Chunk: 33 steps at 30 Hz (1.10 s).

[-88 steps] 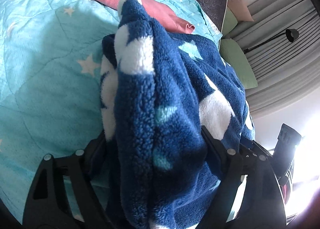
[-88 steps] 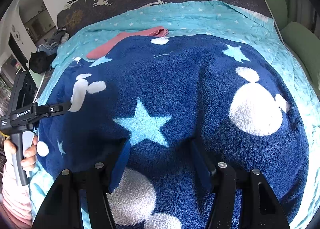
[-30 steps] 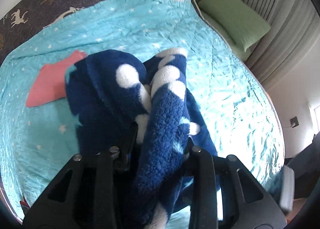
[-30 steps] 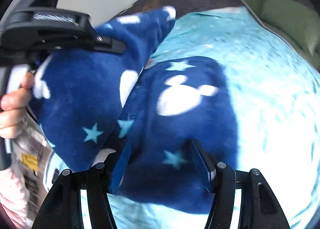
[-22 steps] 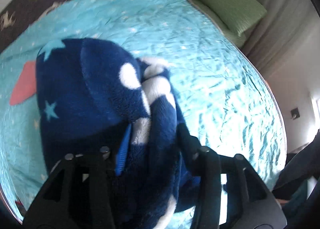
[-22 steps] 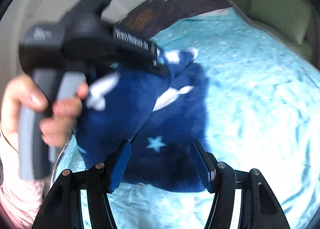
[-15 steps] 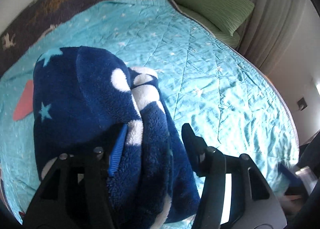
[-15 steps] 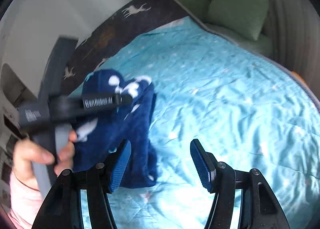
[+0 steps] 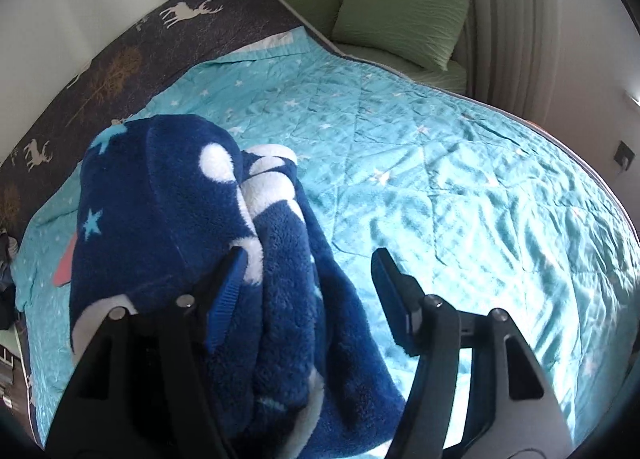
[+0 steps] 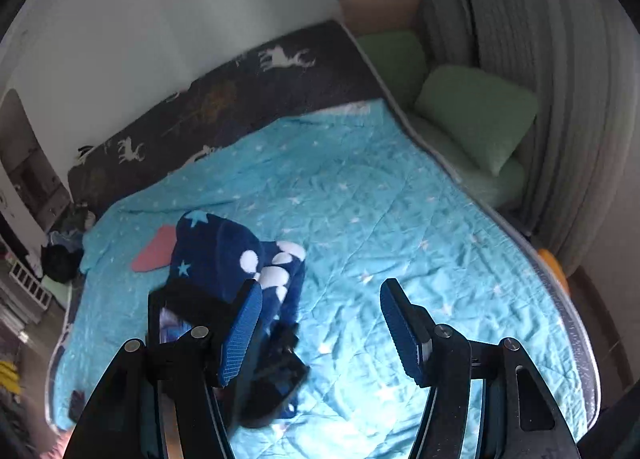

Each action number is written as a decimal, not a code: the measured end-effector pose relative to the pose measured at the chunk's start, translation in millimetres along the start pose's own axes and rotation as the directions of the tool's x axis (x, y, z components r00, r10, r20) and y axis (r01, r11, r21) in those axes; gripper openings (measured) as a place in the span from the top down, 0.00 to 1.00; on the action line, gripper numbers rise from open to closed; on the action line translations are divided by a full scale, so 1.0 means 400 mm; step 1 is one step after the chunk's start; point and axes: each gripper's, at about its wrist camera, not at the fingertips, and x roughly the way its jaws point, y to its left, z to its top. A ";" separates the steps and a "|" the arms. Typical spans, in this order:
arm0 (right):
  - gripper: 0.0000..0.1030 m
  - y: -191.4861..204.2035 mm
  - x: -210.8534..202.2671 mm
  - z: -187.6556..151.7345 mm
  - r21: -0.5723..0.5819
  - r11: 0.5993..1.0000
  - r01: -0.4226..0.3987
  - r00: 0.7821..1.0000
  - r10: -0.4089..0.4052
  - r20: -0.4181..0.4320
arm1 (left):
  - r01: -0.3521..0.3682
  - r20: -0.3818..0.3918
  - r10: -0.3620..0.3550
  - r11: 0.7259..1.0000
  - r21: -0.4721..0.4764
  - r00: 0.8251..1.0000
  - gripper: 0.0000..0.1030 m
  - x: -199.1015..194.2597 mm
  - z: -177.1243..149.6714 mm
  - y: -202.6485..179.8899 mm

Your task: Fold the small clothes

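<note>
Fleece garment (image 9: 168,219) lay bunched on near-left of turquoise bed quilt (image 9: 440,179), over pink cloth (image 10: 154,251). Left tongs (image 9: 306,291) had just been opening, fleece loose between jaws. Right tongs (image 10: 320,327) wide, empty, clear of fleece. Best withdraw gently, then flatten fold.

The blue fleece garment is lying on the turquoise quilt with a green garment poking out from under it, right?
Not quite. The piece beside the blue fleece garment on the turquoise quilt is a pink garment, not green; the right wrist view shows it.
</note>
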 end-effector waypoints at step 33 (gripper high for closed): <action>0.17 0.255 0.643 0.053 -0.431 0.880 -0.199 0.821 -0.090 -0.563 | 0.262 0.000 -0.270 0.934 0.244 0.963 0.34 -0.165 -0.172 0.007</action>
